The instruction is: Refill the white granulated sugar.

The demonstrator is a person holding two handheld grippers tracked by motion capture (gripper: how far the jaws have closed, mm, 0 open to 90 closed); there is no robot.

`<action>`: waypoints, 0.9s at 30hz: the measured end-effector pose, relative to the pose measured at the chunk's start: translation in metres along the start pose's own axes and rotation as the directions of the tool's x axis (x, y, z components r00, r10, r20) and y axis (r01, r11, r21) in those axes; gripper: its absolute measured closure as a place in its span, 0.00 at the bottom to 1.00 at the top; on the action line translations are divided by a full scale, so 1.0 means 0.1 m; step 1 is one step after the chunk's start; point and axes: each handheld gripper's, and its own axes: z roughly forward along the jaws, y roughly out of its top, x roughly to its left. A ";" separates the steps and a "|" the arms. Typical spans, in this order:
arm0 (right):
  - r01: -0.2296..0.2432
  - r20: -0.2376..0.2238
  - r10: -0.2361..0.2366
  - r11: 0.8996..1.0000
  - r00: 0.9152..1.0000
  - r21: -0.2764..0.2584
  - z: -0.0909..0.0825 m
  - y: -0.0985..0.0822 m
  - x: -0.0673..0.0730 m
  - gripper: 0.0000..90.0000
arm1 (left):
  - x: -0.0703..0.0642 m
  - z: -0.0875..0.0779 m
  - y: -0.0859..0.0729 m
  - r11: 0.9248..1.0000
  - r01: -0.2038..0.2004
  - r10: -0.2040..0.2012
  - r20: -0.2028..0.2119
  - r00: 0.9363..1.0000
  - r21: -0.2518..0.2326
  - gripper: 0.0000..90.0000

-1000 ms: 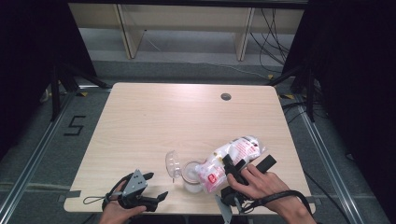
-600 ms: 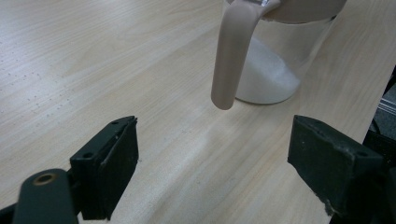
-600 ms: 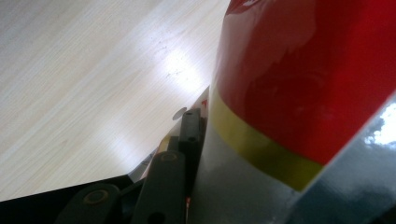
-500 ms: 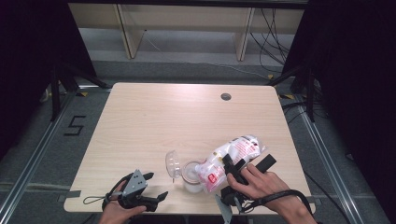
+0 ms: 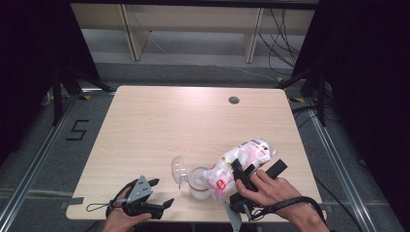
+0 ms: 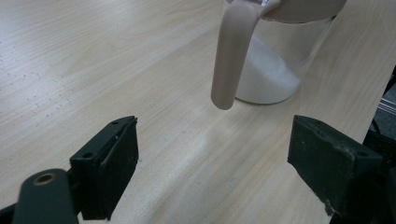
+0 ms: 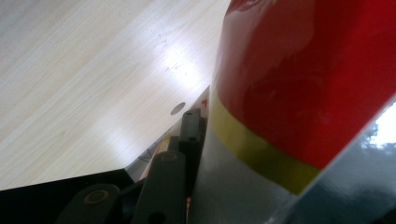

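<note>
Bag: white and red, tipped over the jar, near right of the table.
Jar: white powder inside, lid open.
Right gripper: jaws squeeze the bag.
Left gripper: near left, jaws apart, holding nothing.

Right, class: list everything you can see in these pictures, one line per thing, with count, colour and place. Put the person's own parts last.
Table: one, light wood, centre of the high view.
Hole: one, dark, round, far right part of the tabletop.
Jar: one, clear with white grains inside, near edge of the table; hinged lid open to its left.
Bag: one, white with red print, tilted with its low end at the jar mouth.
Shelving: pale, beyond the table.
Left gripper: black, jaws open, near left edge, in the left hand.
Right gripper: black, clamped on the bag, in the right hand.
</note>
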 end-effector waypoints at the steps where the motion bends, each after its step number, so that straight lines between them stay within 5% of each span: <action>1: 0.002 0.001 -0.002 1.000 1.000 0.002 0.00 0.00 0.00 0.83 | 0.00 0.00 0.00 1.000 0.001 -0.001 0.000 1.000 -0.001 0.18; 27: 0.040 -0.009 -0.040 0.999 0.999 0.010 0.01 -0.01 -0.10 0.84 | 0.00 0.00 0.00 1.000 -0.006 0.006 -0.002 1.000 -0.001 0.18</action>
